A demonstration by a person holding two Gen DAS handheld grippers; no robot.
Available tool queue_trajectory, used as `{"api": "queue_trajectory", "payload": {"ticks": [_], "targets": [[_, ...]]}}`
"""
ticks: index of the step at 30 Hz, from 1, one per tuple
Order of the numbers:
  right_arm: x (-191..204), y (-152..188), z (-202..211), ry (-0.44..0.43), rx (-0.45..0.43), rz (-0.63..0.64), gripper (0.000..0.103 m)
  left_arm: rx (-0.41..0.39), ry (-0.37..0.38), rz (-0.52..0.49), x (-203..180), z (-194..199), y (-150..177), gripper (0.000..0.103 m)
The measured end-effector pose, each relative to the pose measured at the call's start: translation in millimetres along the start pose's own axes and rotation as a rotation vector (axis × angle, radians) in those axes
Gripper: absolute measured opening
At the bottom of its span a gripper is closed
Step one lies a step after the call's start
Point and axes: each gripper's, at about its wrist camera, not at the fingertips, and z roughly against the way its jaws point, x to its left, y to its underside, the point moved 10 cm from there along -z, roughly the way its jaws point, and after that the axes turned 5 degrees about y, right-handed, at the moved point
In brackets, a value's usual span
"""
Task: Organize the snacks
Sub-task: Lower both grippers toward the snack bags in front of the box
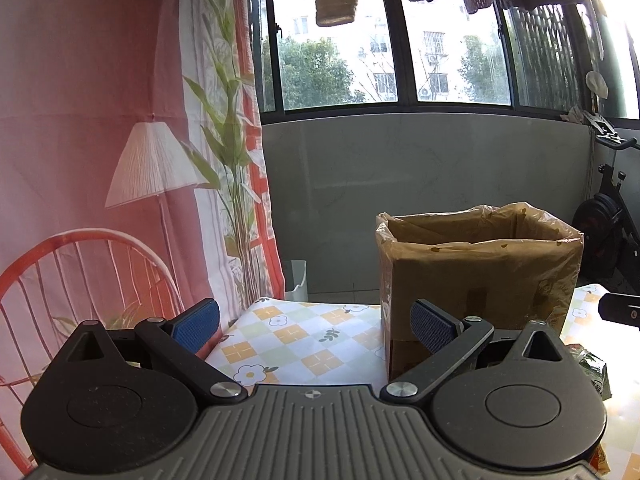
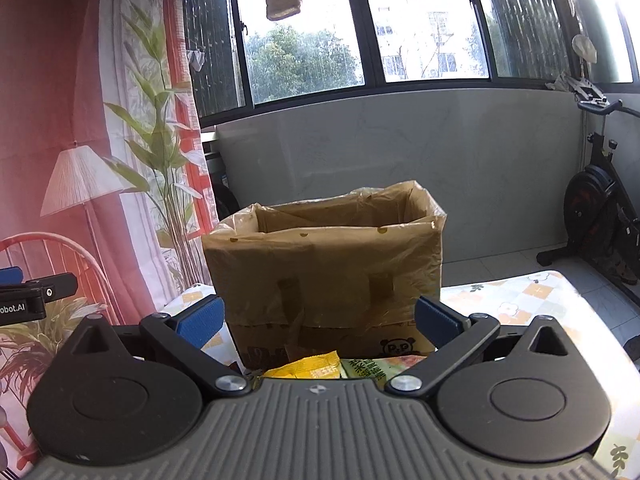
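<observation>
In the left wrist view, the left tongs are hanging with their blue pads wide apart and nothing between them, over the counter with its flowered checked cloth; the cardboard box, lined with a brownish plastic bag, is standing on the counter ahead and to the right, partly behind the right-hand pad; a green snack packet is lying at the counter's right side, just beside the tongs' body; the tip of the other tool is showing at the right edge. In the right wrist view, the right tongs are likewise gaping and gripping nothing, facing the box straight on near the counter's far edge; a yellow snack packet and a pale green one are lying just in front of the box, between the pads and below them; an exercise bike is standing on the floor to the right.
</observation>
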Motion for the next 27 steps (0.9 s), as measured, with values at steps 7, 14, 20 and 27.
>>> {"api": "queue_trajectory", "payload": {"ticks": [7, 14, 20, 27], "targets": [[15.7, 25.3, -23.6, 0.017, -0.011, 0.080, 0.103, -0.011, 0.081, 0.023, -12.2, -17.7, 13.6, 0.103], [21.5, 57.7, -46.9, -0.010, 0.096, 0.063, 0.099, 0.046, 0.066, 0.031, -7.3, -44.2, 34.4, 0.103], [24.7, 73.6, -65.6, 0.008, 0.154, 0.060, 0.096, 0.086, 0.054, 0.033, 2.9, -59.1, 49.1, 0.102], [29.2, 85.1, -87.0, 0.017, 0.201, 0.057, 0.087, 0.099, 0.143, 0.043, -0.7, -69.5, 57.1, 0.102]]}}
